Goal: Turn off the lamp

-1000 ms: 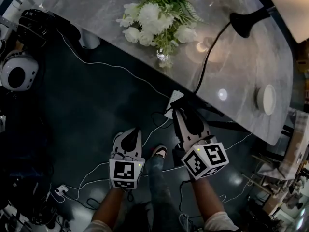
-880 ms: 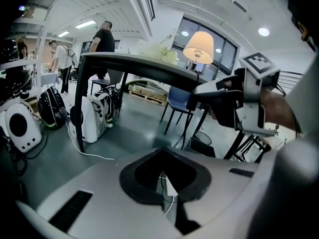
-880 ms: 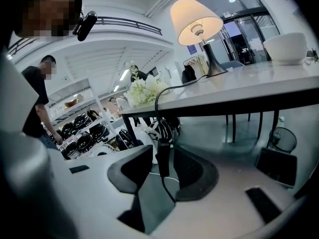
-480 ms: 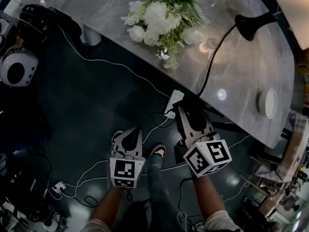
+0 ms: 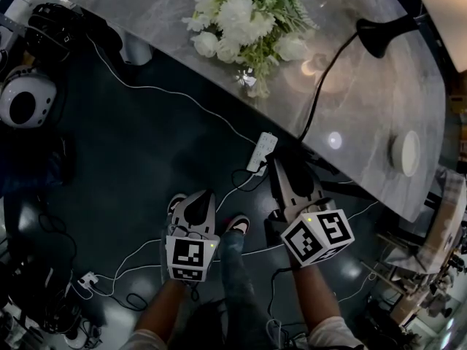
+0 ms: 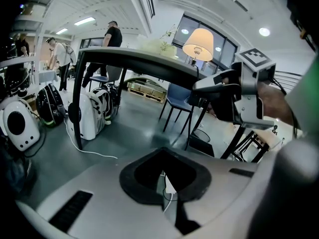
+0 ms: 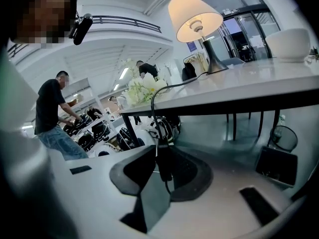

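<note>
As the lamp point(image 7: 195, 16) is lit, its shade glowing at the far right of the bench point(image 5: 146, 20), the task is not yet done. The lamp's black cord point(image 5: 317, 93) runs from the base across the bench top, drops over the near edge and hangs toward the floor.

Step in hand: closing on the switch. The right gripper point(image 7: 162, 178) is held just under the near bench edge with the hanging cord between its jaws. The inline switch point(image 7: 163, 166), a dark block on the cord, sits in the gap. The jaws have just been closing and now stand partly apart on either side of the switch. No firm squeeze on it is visible.

The left gripper point(image 6: 167, 193) hangs lower and to the left, over the floor, with its jaws pressed together on nothing. It takes no part in this step.

Next move, as judged: the right gripper should finish closing so that a pad bears squarely on the switch button. The cord hangs free, so the switch may swing or twist out of the gap, and the closing needs to be steady and centred. A dark shade would confirm the result.

Also noted: flowers point(image 5: 244, 24) on the bench and a white power strip point(image 5: 261, 152) on the floor near the right gripper.
</note>
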The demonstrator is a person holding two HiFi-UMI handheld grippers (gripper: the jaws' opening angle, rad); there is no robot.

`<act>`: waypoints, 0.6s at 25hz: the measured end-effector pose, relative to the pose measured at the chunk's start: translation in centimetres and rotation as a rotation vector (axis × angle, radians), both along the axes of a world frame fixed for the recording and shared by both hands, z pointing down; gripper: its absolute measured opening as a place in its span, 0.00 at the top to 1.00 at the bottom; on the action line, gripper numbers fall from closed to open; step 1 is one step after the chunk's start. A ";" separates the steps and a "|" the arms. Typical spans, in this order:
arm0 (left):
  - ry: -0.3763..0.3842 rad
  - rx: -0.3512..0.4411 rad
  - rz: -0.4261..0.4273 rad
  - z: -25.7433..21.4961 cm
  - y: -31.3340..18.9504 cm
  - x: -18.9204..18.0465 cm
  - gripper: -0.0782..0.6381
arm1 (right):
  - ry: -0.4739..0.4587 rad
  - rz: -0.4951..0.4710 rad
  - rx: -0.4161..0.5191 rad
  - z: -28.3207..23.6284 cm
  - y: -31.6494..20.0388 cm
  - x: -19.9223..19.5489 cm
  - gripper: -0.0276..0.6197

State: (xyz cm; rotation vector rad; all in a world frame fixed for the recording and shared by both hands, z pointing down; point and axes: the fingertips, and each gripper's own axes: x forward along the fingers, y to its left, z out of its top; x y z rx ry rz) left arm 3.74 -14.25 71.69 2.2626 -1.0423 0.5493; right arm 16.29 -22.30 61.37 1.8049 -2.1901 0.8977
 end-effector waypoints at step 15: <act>0.001 -0.003 0.003 0.3 0.4 0.0 0.90 | -0.022 0.002 -0.001 -0.2 0.2 0.0 0.86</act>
